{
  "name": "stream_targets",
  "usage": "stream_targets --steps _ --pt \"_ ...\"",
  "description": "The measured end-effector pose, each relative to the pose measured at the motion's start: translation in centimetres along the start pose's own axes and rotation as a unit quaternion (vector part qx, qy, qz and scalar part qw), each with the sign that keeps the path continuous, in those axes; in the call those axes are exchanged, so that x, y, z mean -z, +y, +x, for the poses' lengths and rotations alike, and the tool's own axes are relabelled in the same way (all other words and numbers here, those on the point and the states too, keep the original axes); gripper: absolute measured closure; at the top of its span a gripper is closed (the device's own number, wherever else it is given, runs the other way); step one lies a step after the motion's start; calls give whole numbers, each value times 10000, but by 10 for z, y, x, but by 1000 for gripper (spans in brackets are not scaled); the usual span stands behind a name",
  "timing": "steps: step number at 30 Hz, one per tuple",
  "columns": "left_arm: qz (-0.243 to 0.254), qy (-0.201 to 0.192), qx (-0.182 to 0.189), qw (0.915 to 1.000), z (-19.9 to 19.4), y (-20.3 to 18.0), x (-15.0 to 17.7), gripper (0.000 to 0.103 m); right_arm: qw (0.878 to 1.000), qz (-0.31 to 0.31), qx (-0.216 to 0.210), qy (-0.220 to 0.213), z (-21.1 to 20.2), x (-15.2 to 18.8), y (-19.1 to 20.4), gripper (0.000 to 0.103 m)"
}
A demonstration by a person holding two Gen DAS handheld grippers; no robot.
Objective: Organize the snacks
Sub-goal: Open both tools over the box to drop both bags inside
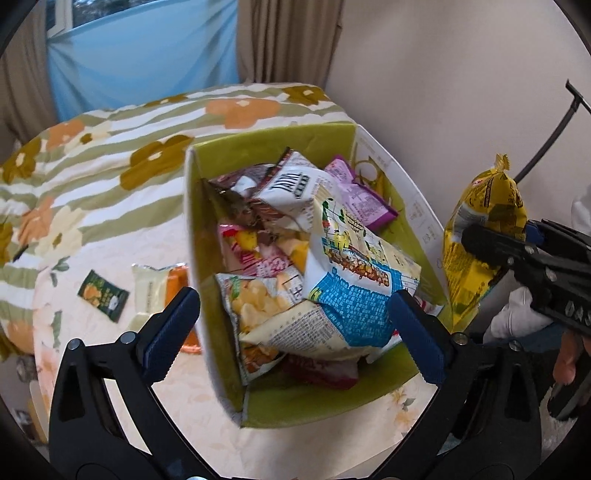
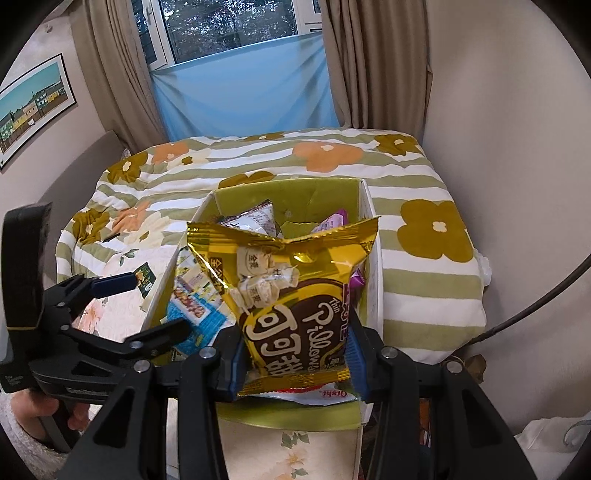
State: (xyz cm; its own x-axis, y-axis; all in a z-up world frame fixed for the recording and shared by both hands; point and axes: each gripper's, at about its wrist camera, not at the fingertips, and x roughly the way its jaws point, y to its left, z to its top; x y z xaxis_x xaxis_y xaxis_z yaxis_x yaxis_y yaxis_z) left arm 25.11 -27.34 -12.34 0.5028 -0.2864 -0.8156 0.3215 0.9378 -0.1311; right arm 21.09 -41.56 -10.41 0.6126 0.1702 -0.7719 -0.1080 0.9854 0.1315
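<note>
Surface: bed with a floral striped quilt (image 2: 424, 184), set against a beige wall (image 1: 443, 74) on the right, with a curtained window (image 2: 236, 29) at the far end. Bare quilt lies open to the left of and beyond the box; on the right only a narrow strip of quilt separates the box from the wall.

Box (image 1: 280, 402): green-lined cardboard, open top, white outer walls, standing on the bed. It is heaped nearly to the rim with snack bags, among them a blue-and-white bag (image 1: 354, 273) on top, a chip bag (image 1: 258, 306) below it, a white-and-brown bag (image 1: 291, 192) and a purple packet (image 1: 362, 199) toward the far corner.

Left gripper (image 1: 295, 325): hovers low over the near edge of the box, blue-padded fingers spread wide, nothing between them.

Right gripper (image 2: 295, 363): held above the near right side of the box, jaws clamped on the lower part of a gold snack bag (image 2: 291, 280), which stands upright in the air over the box contents.

Loose items: a small dark green packet (image 1: 103, 295) and a pale packet with an orange side (image 1: 155, 291) lie on the quilt just left of the box.
</note>
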Motion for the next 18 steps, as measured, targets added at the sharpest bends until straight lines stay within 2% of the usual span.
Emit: stream_targets --steps 9,14,16,18 --pt "-292 -41 -306 9991 -20 29 11 2 9997 -199 -15 105 21 -27 -11 62" --pt "-383 -63 -548 9977 -32 45 21 2 9985 -423 52 349 47 -36 -4 59" --pt "-439 -62 -619 9971 -35 51 25 2 9984 -432 105 341 53 -35 -3 48" --pt "-556 -55 -673 9962 -40 62 32 2 9987 -423 81 254 54 -33 -2 9"
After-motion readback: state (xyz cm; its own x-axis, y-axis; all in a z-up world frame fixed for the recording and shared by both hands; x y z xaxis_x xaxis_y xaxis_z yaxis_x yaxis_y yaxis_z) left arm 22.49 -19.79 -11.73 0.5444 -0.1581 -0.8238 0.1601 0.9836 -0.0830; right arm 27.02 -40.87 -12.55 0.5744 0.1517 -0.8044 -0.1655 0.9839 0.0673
